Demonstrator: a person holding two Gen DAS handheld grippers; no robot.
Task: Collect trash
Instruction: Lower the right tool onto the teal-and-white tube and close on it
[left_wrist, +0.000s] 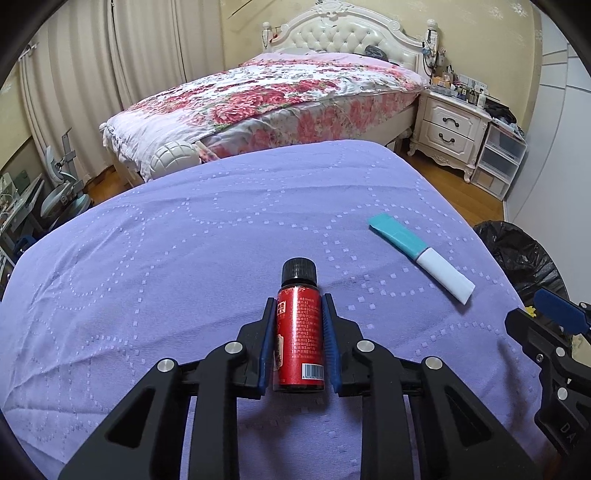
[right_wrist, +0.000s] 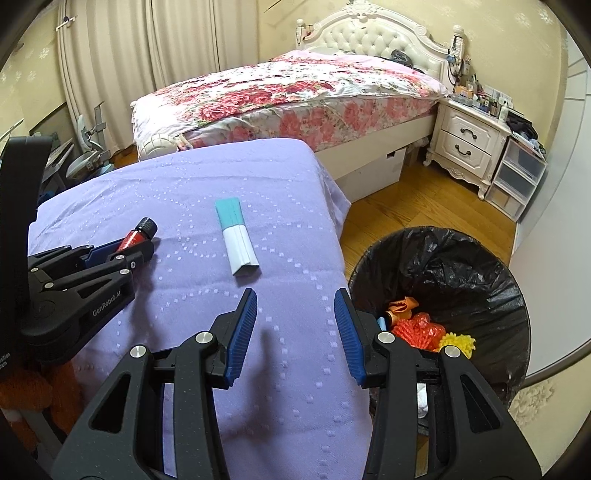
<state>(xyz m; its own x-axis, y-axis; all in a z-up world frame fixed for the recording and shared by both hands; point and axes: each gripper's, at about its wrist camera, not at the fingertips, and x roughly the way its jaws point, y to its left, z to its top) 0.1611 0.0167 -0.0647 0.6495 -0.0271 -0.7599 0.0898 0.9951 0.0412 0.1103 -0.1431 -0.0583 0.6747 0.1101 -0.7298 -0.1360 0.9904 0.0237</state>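
Left wrist view, items by size. Bin (right_wrist: 480, 266): black-lined, beside table (left_wrist: 147, 258). Flattened carton (left_wrist: 421, 253): light, crushable; pinch mid-length. Red bottle (left_wrist: 298, 332): lying flat, rigid, probably glass and slick; left gripper (left_wrist: 299, 306) clamps its label. Right gripper (right_wrist: 295, 302): jaws apart, empty.

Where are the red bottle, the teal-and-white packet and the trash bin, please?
red bottle (left_wrist: 298, 332): left wrist view, on its red label.
teal-and-white packet (right_wrist: 238, 236): right wrist view, near its middle.
trash bin (right_wrist: 461, 273): right wrist view, on the black liner inside.
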